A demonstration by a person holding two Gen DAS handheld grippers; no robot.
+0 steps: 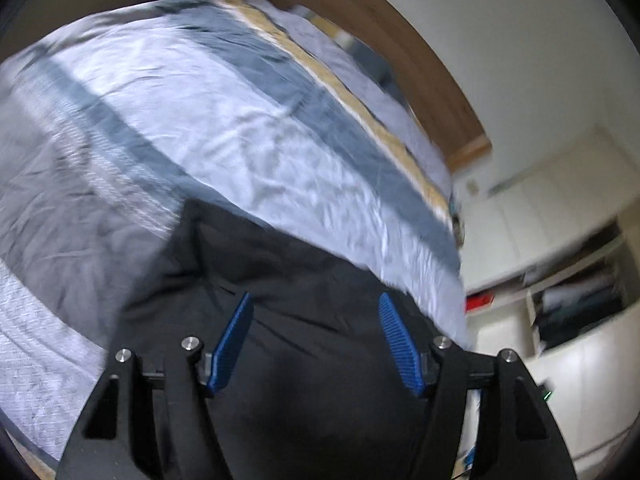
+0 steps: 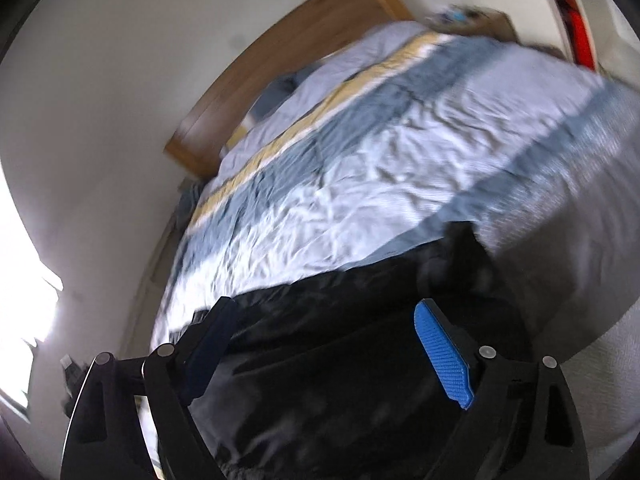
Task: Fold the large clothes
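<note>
A large black garment (image 1: 304, 280) lies on the near part of a bed; it also shows in the right wrist view (image 2: 340, 340). My left gripper (image 1: 316, 300) is open, its blue fingers (image 1: 234, 340) spread above the black cloth with nothing between them. My right gripper (image 2: 324, 312) is open too, its blue pad (image 2: 440, 356) over the same garment. Whether the fingertips touch the cloth I cannot tell; both views are blurred.
The bed has a light blue, grey-blue and yellow striped duvet (image 1: 224, 120) and a wooden headboard (image 1: 400, 60). White cupboards with open shelves (image 1: 568, 300) stand at the right. A bright window (image 2: 24, 280) is at the left in the right wrist view.
</note>
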